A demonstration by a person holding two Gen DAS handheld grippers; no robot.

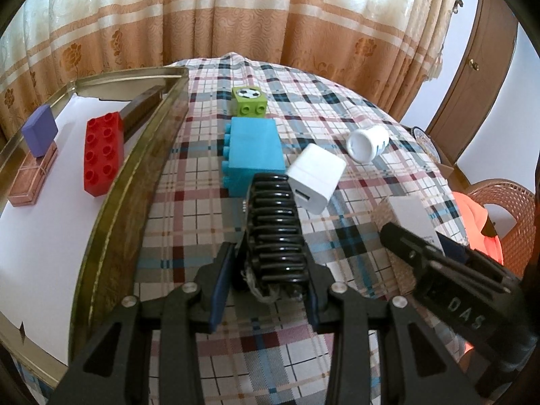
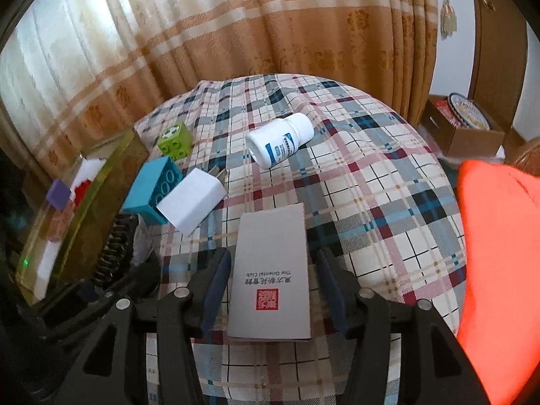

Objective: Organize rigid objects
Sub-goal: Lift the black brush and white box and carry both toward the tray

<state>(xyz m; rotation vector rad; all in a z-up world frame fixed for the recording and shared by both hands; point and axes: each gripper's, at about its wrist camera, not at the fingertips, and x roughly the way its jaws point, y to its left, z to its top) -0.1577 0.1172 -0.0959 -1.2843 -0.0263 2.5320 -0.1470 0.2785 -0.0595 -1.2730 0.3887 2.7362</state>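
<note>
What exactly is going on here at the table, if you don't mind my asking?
A person with a gripper in each hand is sorting small objects off a plaid tablecloth into a gold-rimmed tray. The left gripper is shut on a black ribbed comb-like piece. The right gripper is open, straddling a grey card box without pressing it. The tray already holds a red brick and a purple block. A blue brick, a green brick, a white charger and a pill bottle lie loose.

Tray (image 1: 141, 182) at frame left holding three blocks (image 1: 103, 155), charger (image 1: 315, 177) centre, bottle (image 1: 368, 141) right of it, booklet (image 2: 270, 270) lower centre
</note>
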